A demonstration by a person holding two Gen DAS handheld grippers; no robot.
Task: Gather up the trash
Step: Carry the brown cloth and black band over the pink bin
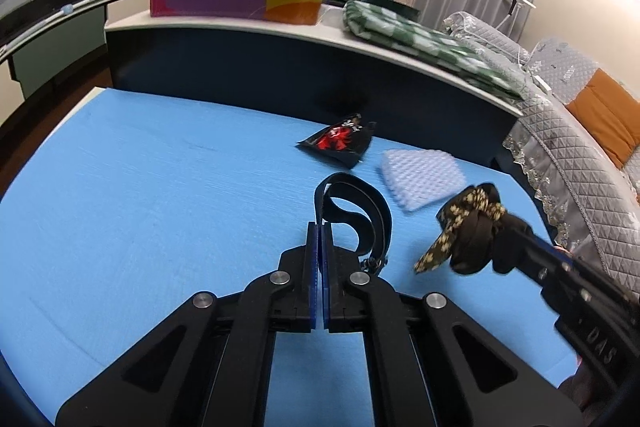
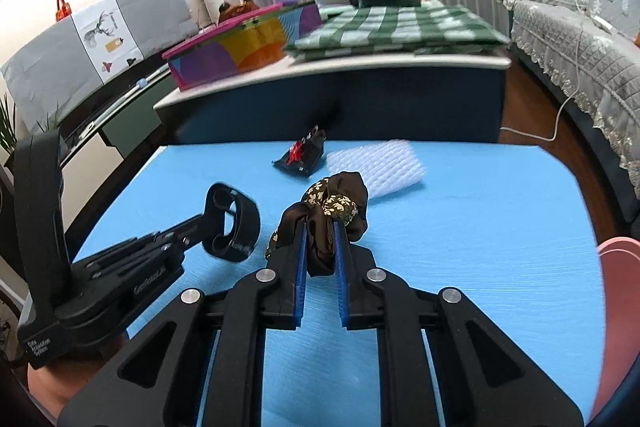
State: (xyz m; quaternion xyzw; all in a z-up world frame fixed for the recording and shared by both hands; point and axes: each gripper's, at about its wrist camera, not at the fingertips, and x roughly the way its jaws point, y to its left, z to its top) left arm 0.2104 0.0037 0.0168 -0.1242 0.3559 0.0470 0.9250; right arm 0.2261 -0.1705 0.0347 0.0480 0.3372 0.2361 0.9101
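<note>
Strap (image 1: 352,211) (looped) upright in left jaws.

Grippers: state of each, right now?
Left gripper: shut on black strap.
Right gripper: shut on brown cloth.

- On the side of the right gripper (image 1: 505,223), seen from the left wrist camera, raised letters read "DAS".
- The left gripper (image 2: 208,223) has a small white label, seemingly "Data Acquisition System", though blurred.
</note>
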